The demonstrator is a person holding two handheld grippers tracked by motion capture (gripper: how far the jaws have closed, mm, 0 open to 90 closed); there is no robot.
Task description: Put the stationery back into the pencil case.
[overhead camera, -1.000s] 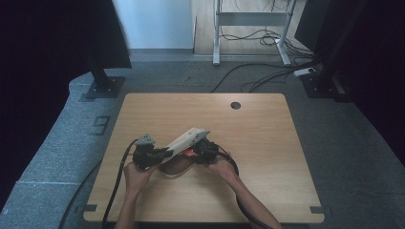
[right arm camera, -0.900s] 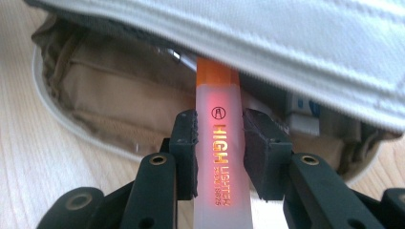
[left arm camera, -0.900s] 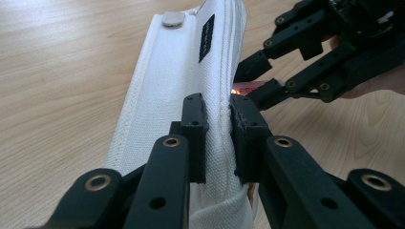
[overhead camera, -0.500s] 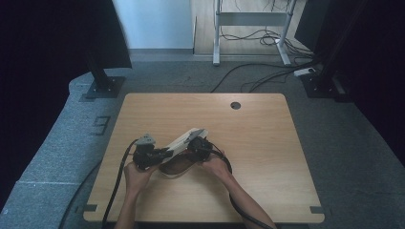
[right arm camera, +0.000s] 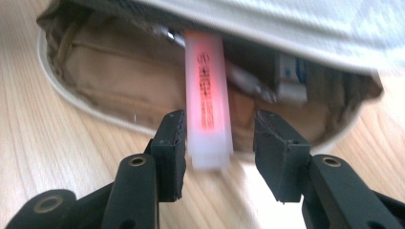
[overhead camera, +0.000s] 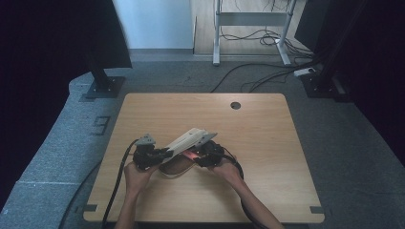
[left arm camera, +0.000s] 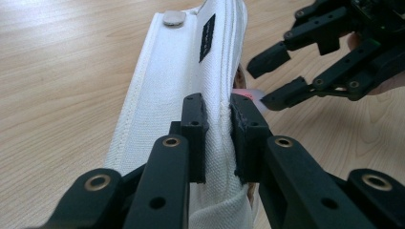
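A white canvas pouch lies on the wooden table with its flap lifted. My left gripper is shut on the flap's edge and holds it up; from above the left gripper sits at the pouch's left end. A translucent pink stick pokes out of the tan inside of the pouch. My right gripper straddles the stick's outer end; its jaws have just been opening and the pads stand off the stick. It also appears as the right gripper and the right gripper.
A round cable hole sits near the table's far edge. Cables trail from both grippers toward the front edge. A black stand base and a metal frame with loose wires stand on the floor beyond the table.
The right gripper edged left toward the pouch, then drew back a little to the right, and its jaws spread apart. The left gripper kept the flap raised without moving.
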